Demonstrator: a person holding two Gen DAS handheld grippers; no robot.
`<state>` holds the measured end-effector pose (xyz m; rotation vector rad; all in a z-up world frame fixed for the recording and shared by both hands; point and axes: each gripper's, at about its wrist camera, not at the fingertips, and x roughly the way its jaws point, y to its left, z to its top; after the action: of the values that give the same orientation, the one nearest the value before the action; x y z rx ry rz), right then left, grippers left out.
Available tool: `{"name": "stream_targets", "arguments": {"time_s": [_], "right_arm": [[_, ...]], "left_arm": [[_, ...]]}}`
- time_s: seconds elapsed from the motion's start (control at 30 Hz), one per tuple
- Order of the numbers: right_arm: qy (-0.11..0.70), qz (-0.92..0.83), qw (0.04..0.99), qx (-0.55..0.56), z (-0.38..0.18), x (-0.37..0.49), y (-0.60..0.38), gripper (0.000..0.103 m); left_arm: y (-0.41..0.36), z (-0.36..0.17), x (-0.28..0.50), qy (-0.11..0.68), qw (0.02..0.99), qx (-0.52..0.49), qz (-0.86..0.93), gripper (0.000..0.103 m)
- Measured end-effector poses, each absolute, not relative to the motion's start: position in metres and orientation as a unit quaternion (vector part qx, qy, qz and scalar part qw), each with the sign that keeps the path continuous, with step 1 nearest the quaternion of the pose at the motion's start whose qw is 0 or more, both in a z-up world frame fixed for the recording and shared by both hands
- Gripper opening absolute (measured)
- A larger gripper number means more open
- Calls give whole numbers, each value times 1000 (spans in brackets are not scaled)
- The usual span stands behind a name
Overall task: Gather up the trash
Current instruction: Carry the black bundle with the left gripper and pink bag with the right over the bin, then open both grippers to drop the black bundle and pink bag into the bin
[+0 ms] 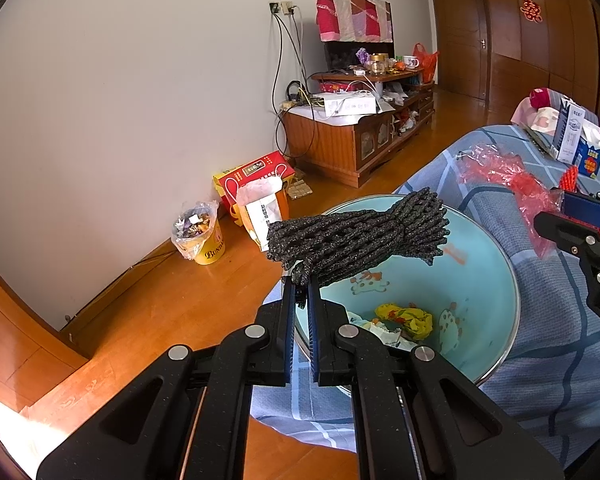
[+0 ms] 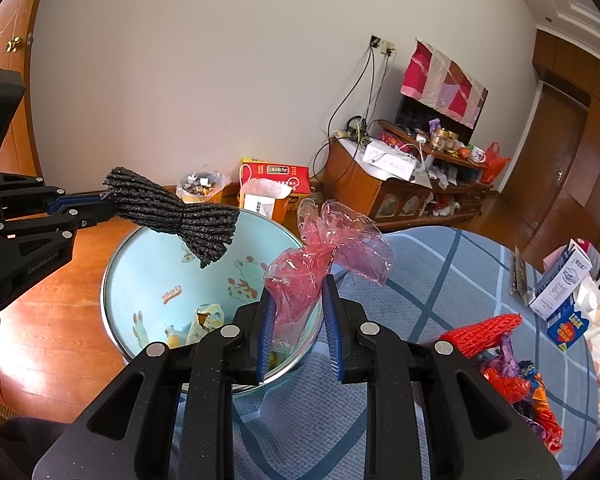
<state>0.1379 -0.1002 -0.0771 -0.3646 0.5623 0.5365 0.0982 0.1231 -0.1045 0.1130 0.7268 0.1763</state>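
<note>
the left claw (image 1: 300, 284) is squeezed shut on one end of a black foam net (image 1: 360, 236), which hangs in the air over the blue basin (image 1: 496, 264). the right claw (image 2: 298, 300) is only a little open and pinches a crinkly red plastic wrapper (image 2: 324, 248) over the basin's rim. the basin sits on a blue checked blanket (image 2: 440, 264) and has crumpled scraps inside. farther away, a red foam net (image 2: 484, 332) lies on the blanket with other bright wrappers.
</note>
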Motion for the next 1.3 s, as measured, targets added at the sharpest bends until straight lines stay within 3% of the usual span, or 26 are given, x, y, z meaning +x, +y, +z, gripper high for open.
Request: {"name": "stream_targets", "arguments": {"time_s": [0.7,0.73,0.8,0.83,1.13,1.2,1.3], "right_arm": [[283,276,899,-188,-85,137,-90,26],[285,278,898,-188,-86,137,-90,32],[289,282,895,-188,-87,138,-89,46],[288,280,896,-190,-88,138,-89,49],[295,270,897,-186,-91,139,-95,57],[296,268,898,-184,-91,139,-97,59],[296,267,899,-181,-91,138,-100,61]], "left_arm": [[113,-110,99,363,927,53,72,10],[113,-109,99,363,928,52,72,12],[113,-109,99,361,928,51,73,32],[114,-108,99,360,929,52,74,34],[112,-110,100,361,928,50,71,47],[111,-111,99,361,928,52,73,56],[110,-111,99,361,928,51,71,58]]}}
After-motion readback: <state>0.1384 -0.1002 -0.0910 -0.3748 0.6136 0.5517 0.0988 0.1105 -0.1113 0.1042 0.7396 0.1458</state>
